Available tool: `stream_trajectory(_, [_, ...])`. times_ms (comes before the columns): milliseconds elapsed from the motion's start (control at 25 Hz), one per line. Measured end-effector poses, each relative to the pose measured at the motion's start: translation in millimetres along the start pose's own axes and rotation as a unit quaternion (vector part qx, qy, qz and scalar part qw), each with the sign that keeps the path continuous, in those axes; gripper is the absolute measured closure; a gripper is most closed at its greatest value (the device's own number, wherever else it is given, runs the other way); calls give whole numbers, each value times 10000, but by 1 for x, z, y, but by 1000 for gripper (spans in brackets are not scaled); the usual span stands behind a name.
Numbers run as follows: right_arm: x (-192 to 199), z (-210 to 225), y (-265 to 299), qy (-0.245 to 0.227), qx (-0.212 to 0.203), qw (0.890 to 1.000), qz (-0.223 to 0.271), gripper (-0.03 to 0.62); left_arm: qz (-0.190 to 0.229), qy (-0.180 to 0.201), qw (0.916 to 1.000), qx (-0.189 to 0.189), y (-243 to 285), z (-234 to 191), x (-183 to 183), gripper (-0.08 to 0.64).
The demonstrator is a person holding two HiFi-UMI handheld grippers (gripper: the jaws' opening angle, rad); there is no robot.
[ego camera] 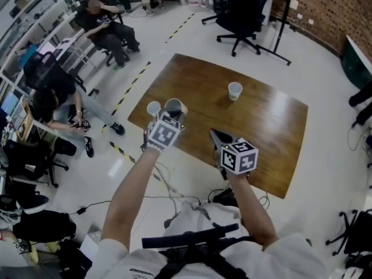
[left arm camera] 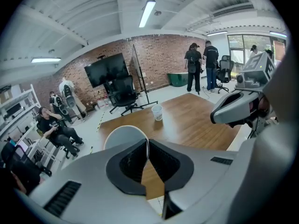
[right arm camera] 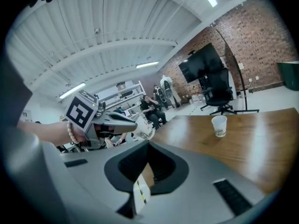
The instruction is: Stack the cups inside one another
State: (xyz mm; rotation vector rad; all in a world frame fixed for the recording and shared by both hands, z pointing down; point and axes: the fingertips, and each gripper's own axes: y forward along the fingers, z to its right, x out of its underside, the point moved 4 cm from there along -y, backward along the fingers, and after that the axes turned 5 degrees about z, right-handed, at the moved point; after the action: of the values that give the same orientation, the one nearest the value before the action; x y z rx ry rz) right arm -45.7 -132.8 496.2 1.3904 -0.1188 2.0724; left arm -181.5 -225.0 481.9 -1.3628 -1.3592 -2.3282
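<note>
My left gripper (ego camera: 172, 115) is shut on the rim of a white paper cup (ego camera: 174, 106) and holds it tilted above the wooden table (ego camera: 273, 132) near its left corner. In the left gripper view the cup's wall (left arm camera: 125, 135) is pinched between the pads of the left gripper (left arm camera: 147, 143). The right gripper view shows that cup (right arm camera: 143, 129) at the left gripper's tip. A second cup (ego camera: 153, 108) shows just left of it. A third cup (ego camera: 235, 90) (left arm camera: 157, 112) (right arm camera: 218, 125) stands upright mid-table. My right gripper (ego camera: 215, 135) (right arm camera: 148, 146) hovers over the table's near edge, shut and empty.
Black office chairs (ego camera: 241, 13) stand beyond the table by a brick wall (ego camera: 331, 4). Seated people (ego camera: 107, 28) and desks line the left. Yellow-black tape (ego camera: 131, 89) and cables (ego camera: 168, 182) lie on the floor. Two people (left arm camera: 198, 66) stand at the far end.
</note>
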Motion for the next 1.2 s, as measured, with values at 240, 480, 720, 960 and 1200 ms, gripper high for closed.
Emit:
stream_trajectory(240, [6, -38, 31, -143, -327, 9992, -178, 580, -14, -236, 9991, -351, -34, -37, 31, 545])
stream_trajectory(480, [5, -57, 54, -273, -603, 9974, -283, 580, -95, -434, 9972, -603, -48, -61, 53, 545])
stream_trajectory(720, [8, -68, 75, -390, -833, 9949, -410, 580, -167, -650, 9950, -742, -55, -78, 68, 545])
stream_trajectory(960, [8, -70, 83, -392, -913, 9939, -473, 580, -177, -705, 9940, -818, -59, -91, 73, 546])
stream_trajectory(1200, [9, -64, 87, -334, -939, 9939, -476, 580, -309, -710, 9934, -841, -54, -97, 77, 545])
